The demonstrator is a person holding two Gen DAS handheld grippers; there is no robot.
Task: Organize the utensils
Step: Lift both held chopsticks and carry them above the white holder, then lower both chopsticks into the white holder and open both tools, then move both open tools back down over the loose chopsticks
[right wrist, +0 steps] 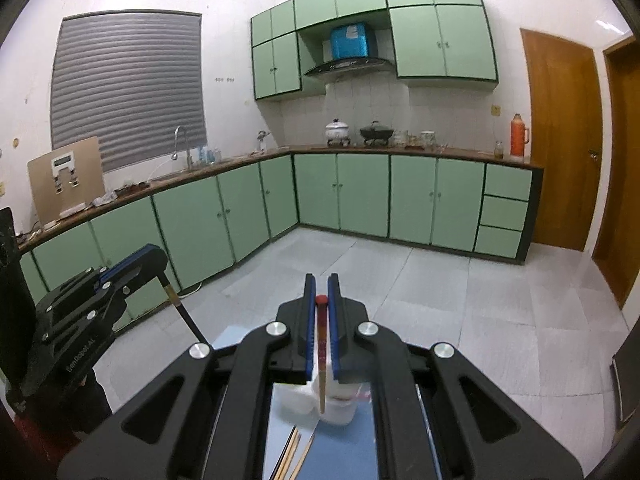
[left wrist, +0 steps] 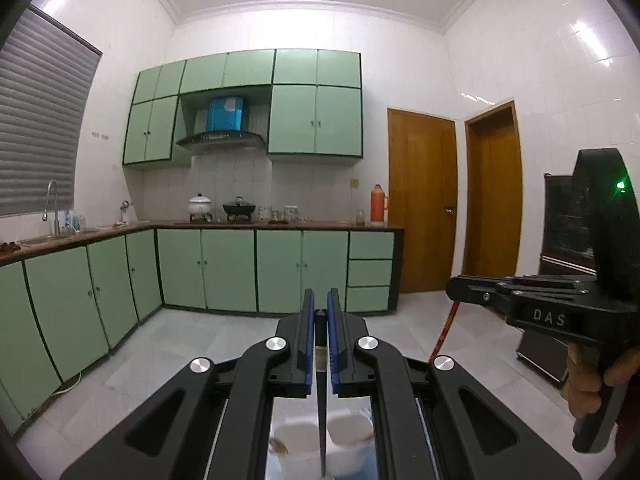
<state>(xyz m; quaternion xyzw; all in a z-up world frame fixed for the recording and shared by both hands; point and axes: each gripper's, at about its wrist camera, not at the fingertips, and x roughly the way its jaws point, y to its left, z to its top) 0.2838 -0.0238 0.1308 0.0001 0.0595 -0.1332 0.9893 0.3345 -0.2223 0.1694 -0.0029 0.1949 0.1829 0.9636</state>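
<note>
My left gripper (left wrist: 320,308) is shut on a black chopstick (left wrist: 321,408) that hangs down between two white cups (left wrist: 348,444). It also shows in the right wrist view (right wrist: 154,258) at the left, with the black chopstick (right wrist: 188,318) slanting down from it. My right gripper (right wrist: 321,292) is shut on a red-topped wooden chopstick (right wrist: 321,356) that points down over a white cup (right wrist: 340,406). In the left wrist view the right gripper (left wrist: 464,290) is at the right with the red chopstick (left wrist: 442,334) under it. Several loose wooden chopsticks (right wrist: 294,456) lie on a blue mat (right wrist: 344,452).
Green kitchen cabinets (right wrist: 360,192) line the far wall and the left wall beyond a grey tiled floor (right wrist: 460,300). Wooden doors (right wrist: 560,140) stand at the right. A dark cabinet (left wrist: 560,220) is at the far right in the left wrist view.
</note>
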